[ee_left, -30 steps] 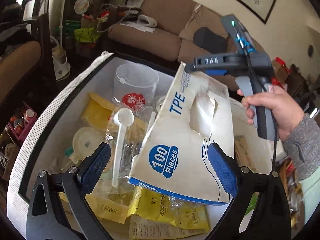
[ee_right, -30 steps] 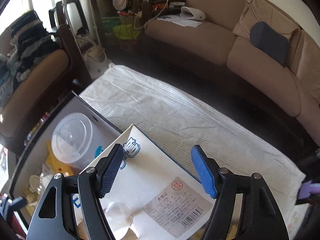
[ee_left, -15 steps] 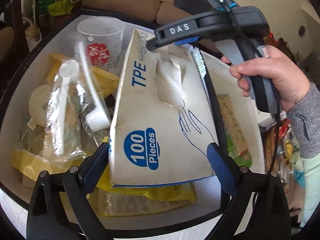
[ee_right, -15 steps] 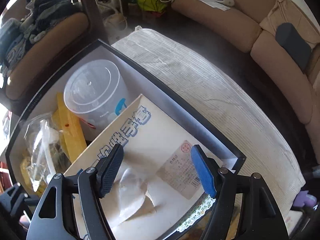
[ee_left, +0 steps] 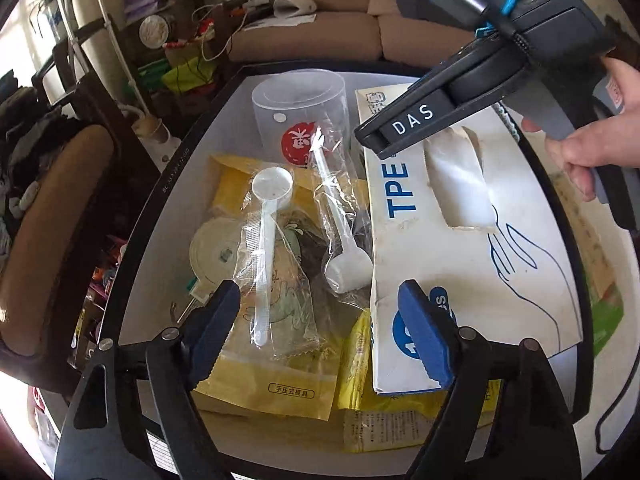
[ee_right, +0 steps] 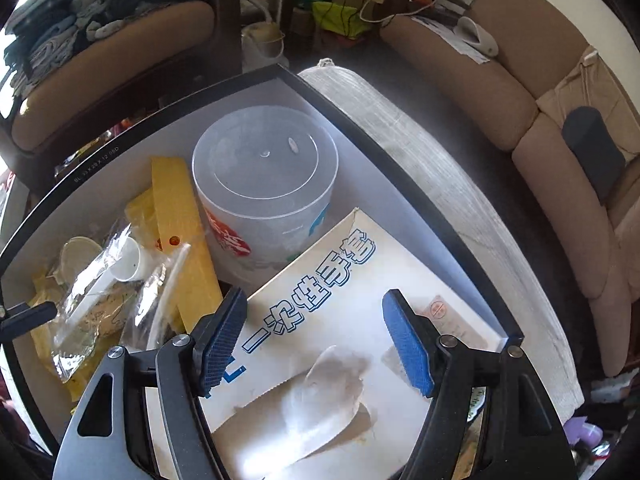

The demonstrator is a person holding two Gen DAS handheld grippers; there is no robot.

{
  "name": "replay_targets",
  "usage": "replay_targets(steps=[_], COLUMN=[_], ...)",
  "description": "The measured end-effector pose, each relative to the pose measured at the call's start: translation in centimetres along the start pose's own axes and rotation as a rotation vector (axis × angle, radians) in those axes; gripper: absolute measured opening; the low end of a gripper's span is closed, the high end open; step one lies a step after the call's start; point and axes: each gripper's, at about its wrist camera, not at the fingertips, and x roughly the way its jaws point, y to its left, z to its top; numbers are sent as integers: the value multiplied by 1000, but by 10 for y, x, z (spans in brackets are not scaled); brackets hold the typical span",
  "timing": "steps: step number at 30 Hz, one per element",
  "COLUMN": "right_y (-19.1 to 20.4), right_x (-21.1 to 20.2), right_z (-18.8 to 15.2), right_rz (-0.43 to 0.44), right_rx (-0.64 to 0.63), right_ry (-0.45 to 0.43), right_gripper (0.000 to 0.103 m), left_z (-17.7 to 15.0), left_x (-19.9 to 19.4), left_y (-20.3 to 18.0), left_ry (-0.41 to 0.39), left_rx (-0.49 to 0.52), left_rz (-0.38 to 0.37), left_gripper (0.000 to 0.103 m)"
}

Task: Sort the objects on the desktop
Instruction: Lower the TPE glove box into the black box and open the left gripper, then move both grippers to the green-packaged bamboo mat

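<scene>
**Glove box coming to rest inside the storage bin**

The glove box (ee_left: 472, 216) is now lying flat in the storage bin (ee_left: 168, 168), occupying the 3 o'clock half of the left wrist view. One second ago it was being held tilted above the bin contents; half a second ago it was lowering; it is now resting on the yellow packets (ee_left: 360, 368) at 6 o'clock, its long edge just beside the bagged scoops (ee_left: 268, 240).

The right gripper (ee_right: 316, 340) is hovering over the box near its torn dispensing slot, and its jaws are standing apart with nothing between the pads, so the box is no longer being carried. In the left wrist view the same tool is appearing at 1 o'clock, held by the right hand (ee_left: 592, 136).

The left gripper (ee_left: 320, 336) is also standing wide apart and is gripping nothing; it is pointing at the bagged scoops and the near corner of the box.

The clear plastic tub (ee_right: 264, 192) is standing upside down at 12 o'clock, touching or just beside the far edge of the box; which one cannot be told.

Judgement: the placement of this item is appearing complete. The box is sitting slightly raised on the packets, so it may be rocking
</scene>
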Motion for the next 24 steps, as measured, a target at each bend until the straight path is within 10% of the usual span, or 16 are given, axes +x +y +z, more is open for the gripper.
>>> replay_targets(steps=[14,24], right_y=[-28,-73], right_x=[-23,-139], right_z=[-31,-110], right_rz=[83,121], right_rx=[143,385], right_ry=[10,-263], right_gripper=[77,81], left_z=[6,11], left_x=[-3,-52], left_y=[4,13], left_ry=[11,-150], left_rx=[-27,-64], left_rz=[-106,-230], left_gripper=[79,80])
